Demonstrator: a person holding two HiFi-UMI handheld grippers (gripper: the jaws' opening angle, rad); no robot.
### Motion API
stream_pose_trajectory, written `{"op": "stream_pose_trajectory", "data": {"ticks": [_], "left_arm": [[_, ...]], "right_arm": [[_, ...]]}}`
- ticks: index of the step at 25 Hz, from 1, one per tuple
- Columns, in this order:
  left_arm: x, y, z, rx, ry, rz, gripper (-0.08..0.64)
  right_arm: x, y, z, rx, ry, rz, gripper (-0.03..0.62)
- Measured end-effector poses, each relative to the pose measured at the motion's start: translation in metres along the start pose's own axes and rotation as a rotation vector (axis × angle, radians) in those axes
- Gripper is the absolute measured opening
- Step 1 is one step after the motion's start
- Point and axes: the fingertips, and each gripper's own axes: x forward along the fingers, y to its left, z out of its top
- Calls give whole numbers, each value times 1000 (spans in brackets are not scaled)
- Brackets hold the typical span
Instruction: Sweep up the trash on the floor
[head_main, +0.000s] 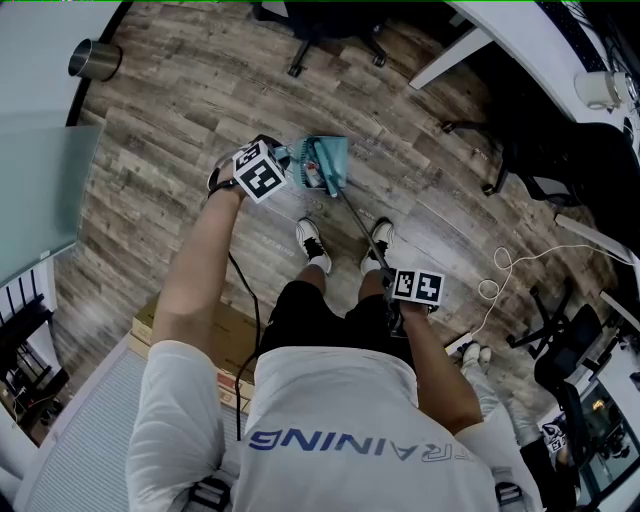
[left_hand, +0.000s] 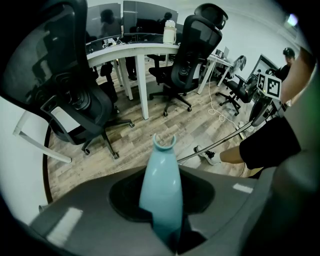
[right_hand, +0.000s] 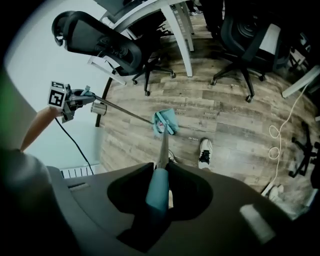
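Standing on the wood floor (head_main: 180, 120), a person works two long tools. The left gripper (left_hand: 162, 210) is clamped on a pale blue handle (left_hand: 161, 165). The right gripper (right_hand: 157, 195) pinches a teal grip (right_hand: 156, 185) whose metal rod (right_hand: 163, 145) slants down to the teal dustpan (head_main: 330, 160), just ahead of the shoes (head_main: 313, 243). Small pale and red bits (head_main: 314, 176) show at the pan, too small to name.

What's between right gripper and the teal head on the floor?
Only the broom's metal pole, from right gripper to teal head, seen in right gripper view.
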Motion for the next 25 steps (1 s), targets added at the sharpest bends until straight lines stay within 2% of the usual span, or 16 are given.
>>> {"op": "stream_pose_trajectory", "data": {"ticks": [3,4,6,9,12,16,18,21,25], "left_arm": [[1,1,-6,-8,11,11,114],[0,2,-5,-23,0,17,146],[-4,3,1,-61,-35,24,263],[-17,9,11,-106,-101,64,341],[-41,24,18,-187,-195,148,390],[-99,41,36,-369,-427,246,408],[-132,43,46,-461,-551,265,407],[-187,31,64,-549,-720,303,402],[-256,10,80,-611,-908,414,262]], "right_arm": [[-11,-6,0,-73,-3,-35,107],[-16,-9,2,-91,-6,-42,107],[-26,-13,7,-109,-17,-49,107],[-42,-18,18,-113,-47,-50,107],[-54,-22,31,-116,-82,-58,107],[-62,-29,51,-114,-112,-70,107],[-64,-31,61,-102,-123,-72,107],[-73,-36,70,-86,-148,-74,107],[-89,-38,83,-88,-189,-84,107]]}}
